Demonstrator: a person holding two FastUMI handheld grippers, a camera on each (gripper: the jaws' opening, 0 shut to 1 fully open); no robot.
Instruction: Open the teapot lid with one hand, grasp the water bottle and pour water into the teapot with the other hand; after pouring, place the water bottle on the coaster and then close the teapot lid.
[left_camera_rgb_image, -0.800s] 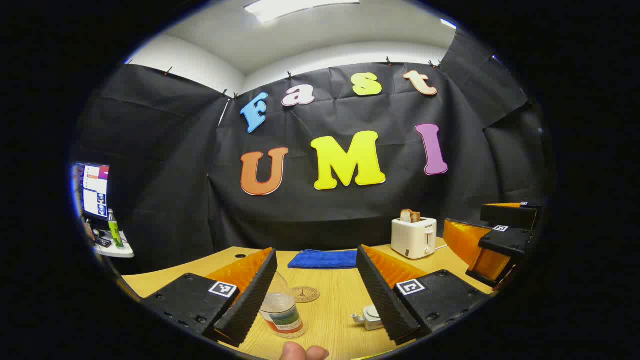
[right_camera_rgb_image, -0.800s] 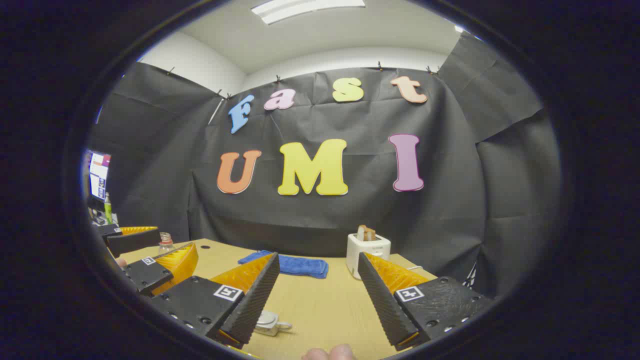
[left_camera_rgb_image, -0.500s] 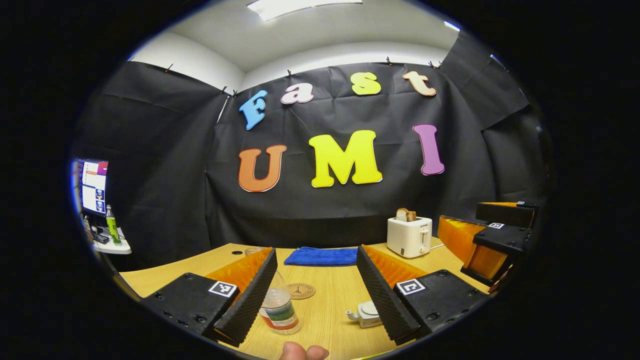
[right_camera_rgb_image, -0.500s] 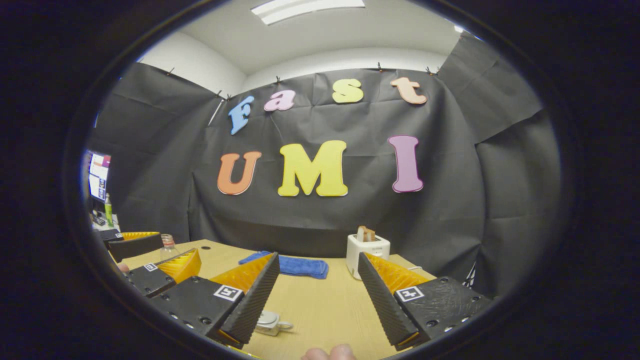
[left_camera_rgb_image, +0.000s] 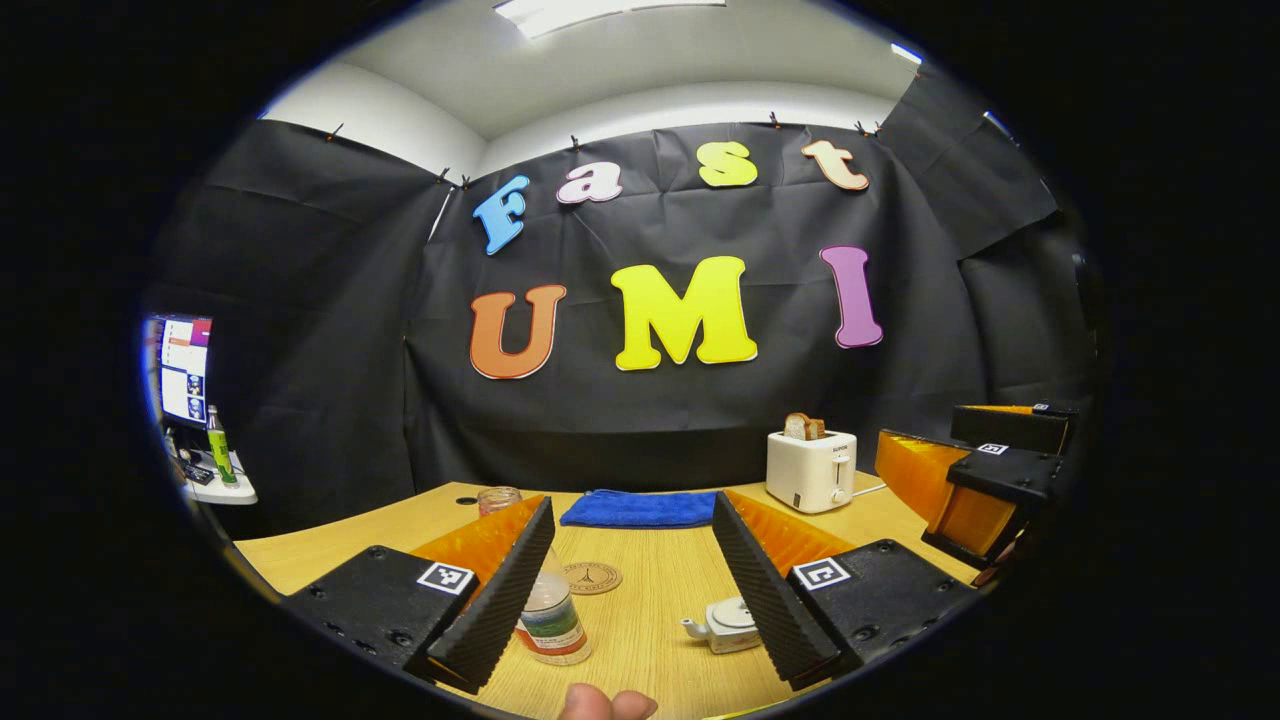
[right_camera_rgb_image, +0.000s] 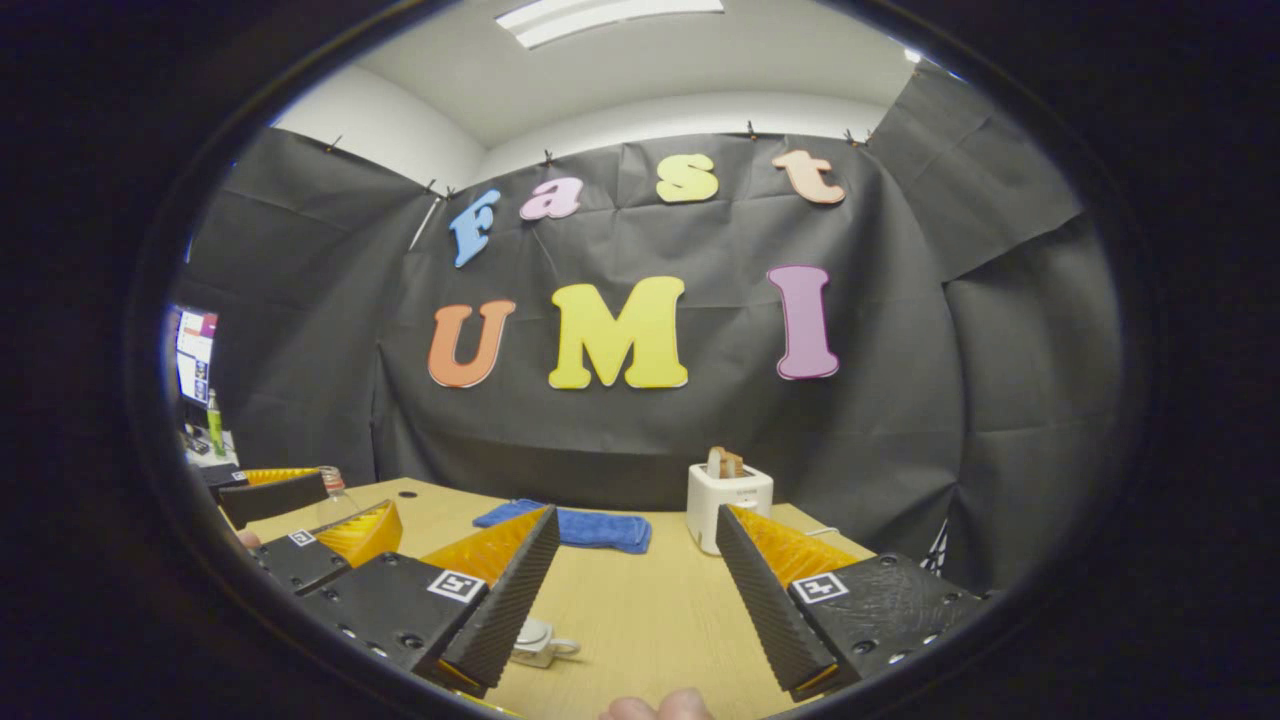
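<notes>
On the near worktop, the water bottle stands left of the teapot. Both hand-held grippers, left and right, are open and empty. Risk: an off-centre approach could topple the bottle.

Both views face the toaster (low over table).

I see a white toaster (bread in its slot) at my table's far edge, a folded blue cloth nearby, and a small jar farther left.
</notes>
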